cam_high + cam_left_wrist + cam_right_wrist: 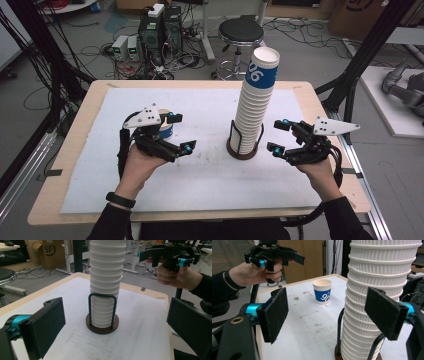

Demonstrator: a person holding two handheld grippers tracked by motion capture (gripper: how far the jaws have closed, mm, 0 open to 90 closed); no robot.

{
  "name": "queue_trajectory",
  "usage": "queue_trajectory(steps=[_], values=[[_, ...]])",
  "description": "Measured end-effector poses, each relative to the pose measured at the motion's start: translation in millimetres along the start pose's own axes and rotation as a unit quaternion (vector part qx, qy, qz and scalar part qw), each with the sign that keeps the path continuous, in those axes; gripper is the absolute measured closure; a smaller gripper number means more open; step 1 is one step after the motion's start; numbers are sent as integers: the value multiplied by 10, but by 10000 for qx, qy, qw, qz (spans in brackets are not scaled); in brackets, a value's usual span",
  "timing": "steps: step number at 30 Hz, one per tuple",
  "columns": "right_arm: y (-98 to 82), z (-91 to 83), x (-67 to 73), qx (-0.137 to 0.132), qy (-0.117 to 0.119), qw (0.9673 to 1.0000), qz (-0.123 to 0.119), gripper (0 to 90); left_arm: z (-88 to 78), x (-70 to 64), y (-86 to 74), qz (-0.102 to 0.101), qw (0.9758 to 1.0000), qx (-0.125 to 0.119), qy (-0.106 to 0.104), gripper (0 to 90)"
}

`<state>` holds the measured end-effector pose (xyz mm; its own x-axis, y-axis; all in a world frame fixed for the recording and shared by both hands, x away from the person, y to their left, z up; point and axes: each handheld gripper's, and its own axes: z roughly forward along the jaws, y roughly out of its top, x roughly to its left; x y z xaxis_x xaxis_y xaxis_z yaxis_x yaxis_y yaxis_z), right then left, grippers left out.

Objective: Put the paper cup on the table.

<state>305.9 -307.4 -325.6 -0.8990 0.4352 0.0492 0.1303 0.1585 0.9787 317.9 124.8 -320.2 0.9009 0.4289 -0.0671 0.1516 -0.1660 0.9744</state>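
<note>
Counter with white mat on top, wood edge showing around it. Cup stack is the landmark: tall column of nested white paper cups, top one with blue band, standing upright in a dark round holder with black wire loops, about mid-mat. Left gripper sits left of the stack, well apart, jaws wide, nothing between them. Right gripper sits just right of the stack, near its base, jaws wide and empty; in the right gripper view the stack stands close to one pad, touching or not I cannot tell. Single cup, white with blue band, upright on the mat left of the stack, behind the left gripper.
</note>
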Motion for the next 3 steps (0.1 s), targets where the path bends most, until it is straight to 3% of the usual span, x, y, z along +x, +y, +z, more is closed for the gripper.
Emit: queue_trajectory(steps=[3], values=[[0, -2, -4, 0, 12, 10000, 1, 196, -5, -2, 0, -1, 10000, -8, 6, 18]])
